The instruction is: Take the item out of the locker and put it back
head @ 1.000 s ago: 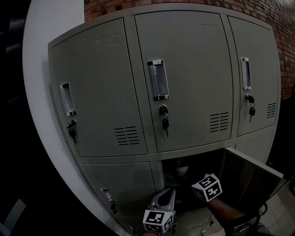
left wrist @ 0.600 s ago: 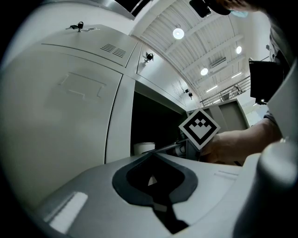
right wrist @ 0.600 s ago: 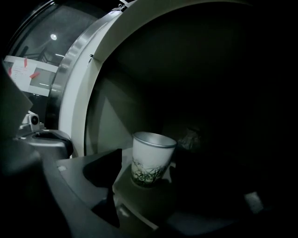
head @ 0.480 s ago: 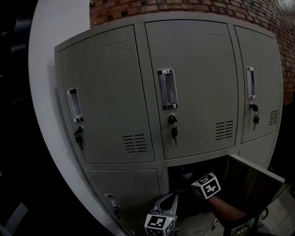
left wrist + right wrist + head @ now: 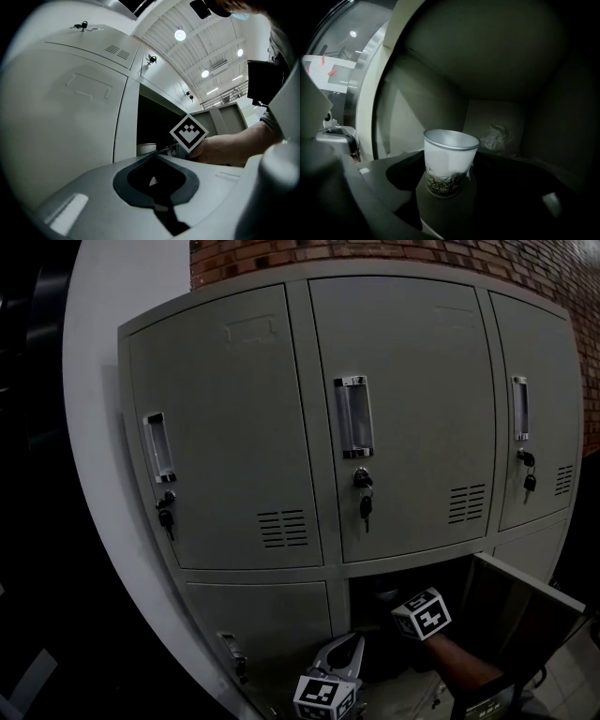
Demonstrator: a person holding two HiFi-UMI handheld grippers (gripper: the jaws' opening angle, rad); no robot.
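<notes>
A white paper cup with a green grass print stands upright on the floor of the open lower locker. My right gripper reaches into that locker. Its jaws are closing on the cup, and the dark pads lie against both sides of it with no gap showing. In the head view only its marker cube and the person's forearm show at the locker mouth. My left gripper hangs just outside the opening, lower left, tips together and holding nothing. The cup's rim also shows in the left gripper view.
The locker's door swings out to the right of my right arm. A crumpled pale thing lies at the back of the compartment. The upper lockers are closed, with keys hanging in their locks. A white curved wall stands on the left.
The head view has drifted, so the lockers sit a little further right in the picture. The right gripper's cube stays at the locker mouth, and the left gripper has barely moved.
</notes>
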